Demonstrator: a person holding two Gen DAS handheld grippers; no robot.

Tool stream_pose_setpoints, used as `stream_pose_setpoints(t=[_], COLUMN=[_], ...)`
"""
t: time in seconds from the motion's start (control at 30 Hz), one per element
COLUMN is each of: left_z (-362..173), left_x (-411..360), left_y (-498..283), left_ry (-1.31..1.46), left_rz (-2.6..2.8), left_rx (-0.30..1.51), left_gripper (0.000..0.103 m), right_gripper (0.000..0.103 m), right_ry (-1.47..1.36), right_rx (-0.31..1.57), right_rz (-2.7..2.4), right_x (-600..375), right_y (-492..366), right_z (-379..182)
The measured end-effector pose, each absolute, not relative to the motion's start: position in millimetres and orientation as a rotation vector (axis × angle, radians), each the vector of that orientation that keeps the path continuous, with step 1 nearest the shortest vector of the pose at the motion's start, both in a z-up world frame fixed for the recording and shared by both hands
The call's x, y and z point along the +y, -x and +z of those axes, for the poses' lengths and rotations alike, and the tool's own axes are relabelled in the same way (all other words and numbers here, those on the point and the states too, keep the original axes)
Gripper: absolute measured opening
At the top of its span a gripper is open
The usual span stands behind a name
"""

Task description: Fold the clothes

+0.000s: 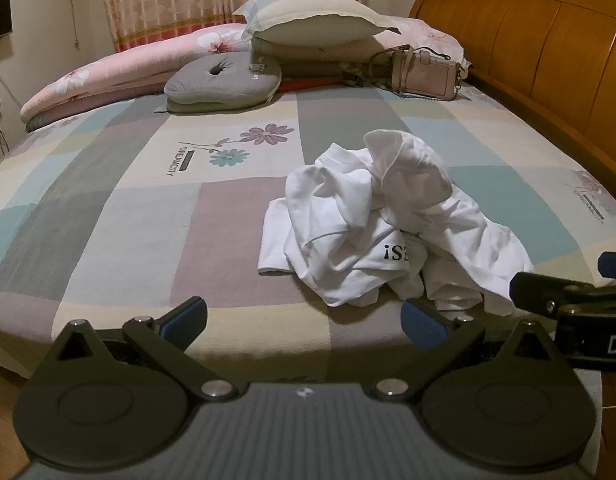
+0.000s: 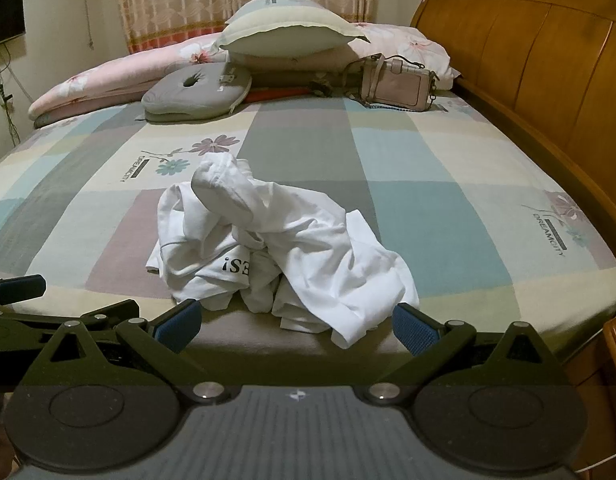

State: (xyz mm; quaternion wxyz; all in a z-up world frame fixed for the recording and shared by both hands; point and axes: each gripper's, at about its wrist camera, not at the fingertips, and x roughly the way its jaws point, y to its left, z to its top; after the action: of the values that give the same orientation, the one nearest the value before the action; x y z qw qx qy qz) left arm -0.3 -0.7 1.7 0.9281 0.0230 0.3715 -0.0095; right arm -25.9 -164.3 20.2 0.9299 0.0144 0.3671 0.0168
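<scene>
On bed [image 1: 127, 208], crumpled white T-shirt [image 1: 372, 232]: soft, light, floppy. Best pinched at near hem. Left gripper [image 1: 303, 320] and right gripper [image 2: 295, 322] fingers wide apart, empty.

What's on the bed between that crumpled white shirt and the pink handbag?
Nothing: between the white shirt and the pink handbag there is only bare patchwork bedsheet, clearest in the right wrist view.

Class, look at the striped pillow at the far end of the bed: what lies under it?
The striped pillow rests on a stack of folded bedding, with a pink floral quilt running beneath and behind. How far the stack extends under the pillow is hidden.
</scene>
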Motion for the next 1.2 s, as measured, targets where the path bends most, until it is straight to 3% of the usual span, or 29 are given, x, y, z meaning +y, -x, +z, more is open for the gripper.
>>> stream_pose_setpoints(t=[1.2], left_z=[-8], left_x=[-17], left_y=[-34], left_ry=[-0.114], left_rz=[-0.053], left_rx=[0.756], left_gripper=[0.102], right_gripper=[0.103], right_ry=[-0.078], right_rx=[0.807], right_rz=[0.055], right_x=[-183], right_y=[-11], right_z=[6])
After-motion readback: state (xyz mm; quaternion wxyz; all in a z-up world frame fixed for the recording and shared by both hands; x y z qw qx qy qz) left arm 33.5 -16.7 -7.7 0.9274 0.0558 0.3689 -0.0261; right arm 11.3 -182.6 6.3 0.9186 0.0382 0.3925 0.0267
